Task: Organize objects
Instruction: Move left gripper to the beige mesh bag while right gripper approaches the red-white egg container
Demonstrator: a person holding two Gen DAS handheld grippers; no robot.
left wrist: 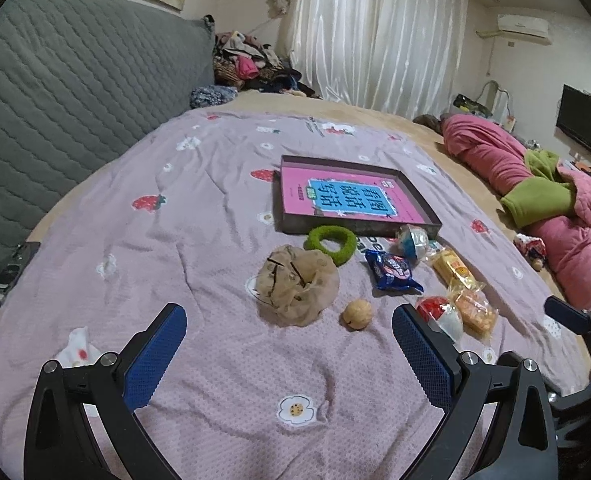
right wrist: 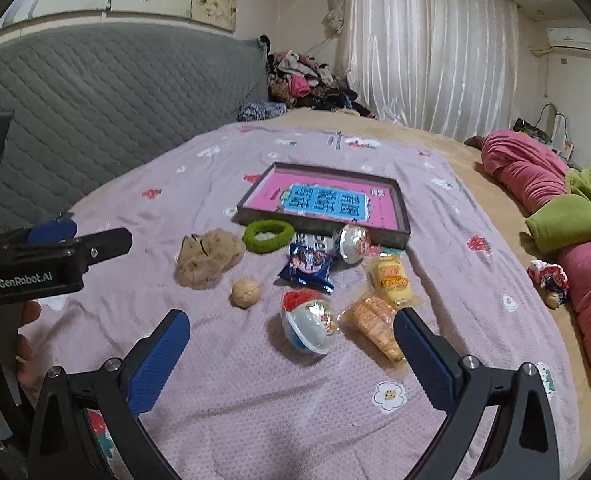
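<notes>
Snacks and small items — walnut point(left wrist: 358, 314), blue packet point(left wrist: 391, 270), green ring point(left wrist: 330, 241), toy egg point(right wrist: 310, 325) — lie loose in a cluster on the bed point(left wrist: 215, 360), just in front of the shallow tray point(left wrist: 411, 194), likely their destination. Left gripper point(left wrist: 289, 340) and right gripper point(right wrist: 291, 344) both hover spread wide, holding nothing, lined up over the cluster for a first pick.

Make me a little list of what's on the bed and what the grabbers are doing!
surface: purple blanket
tray: box holding a pink book
toys: green ring, walnut, two egg capsules
snacks: blue packet, yellow packet, orange packet
left hand-held gripper: open, empty
right hand-held gripper: open, empty
</notes>
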